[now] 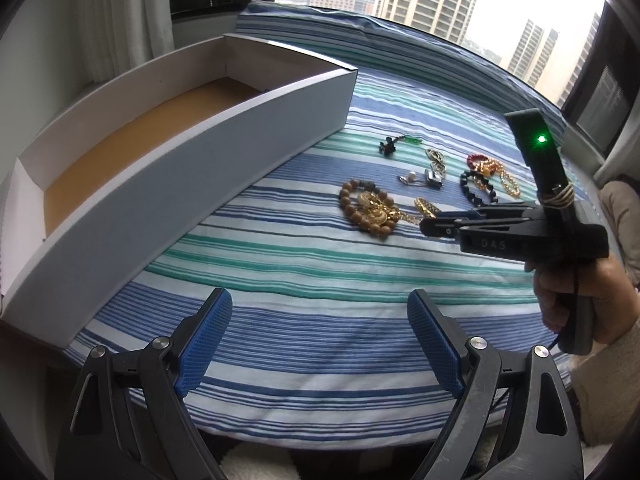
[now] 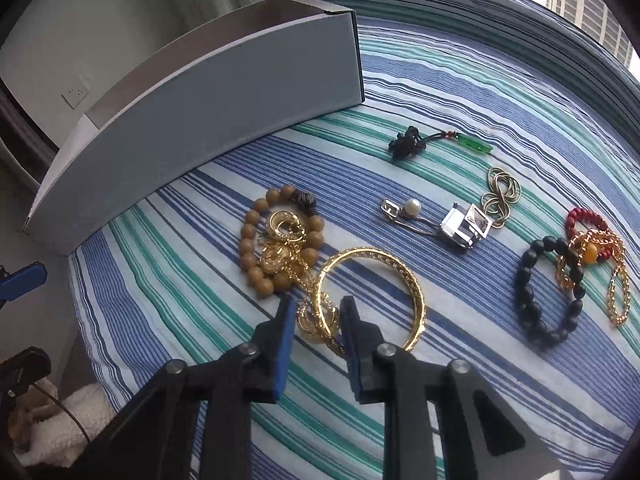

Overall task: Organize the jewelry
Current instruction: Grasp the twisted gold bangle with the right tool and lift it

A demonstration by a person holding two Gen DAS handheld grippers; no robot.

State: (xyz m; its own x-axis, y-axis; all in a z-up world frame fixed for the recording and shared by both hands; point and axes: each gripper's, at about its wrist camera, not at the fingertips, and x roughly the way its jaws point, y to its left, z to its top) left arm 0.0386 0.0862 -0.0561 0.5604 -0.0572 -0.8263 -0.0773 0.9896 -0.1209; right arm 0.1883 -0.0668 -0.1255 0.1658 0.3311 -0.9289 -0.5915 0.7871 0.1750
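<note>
Right hand-held gripper (image 2: pixel 314 312) is down on the striped bedspread (image 2: pixel 400 400), jaws narrowed around the near-left rim of the gold bangle (image 2: pixel 374 292) plus a gold pendant (image 2: pixel 310 320) tangled there; both sit between the blue pads (image 2: pixel 282 344). Pads look to be just touching the metal, but firm contact can't be confirmed from this angle. Rest of the bangle extends right of the fingers, lying flat. Wooden bead bracelet (image 2: pixel 276 240) with more gold pieces sits just beyond, to the left; black bead bracelet (image 2: pixel 548 288) well off to the right. Left hand-held gripper (image 1: pixel 320 344) hovers over bare bedspread, jaws wide apart, nothing between them. Open grey box (image 1: pixel 168 152) stands on the bed left of the jewelry, apparently empty.
</note>
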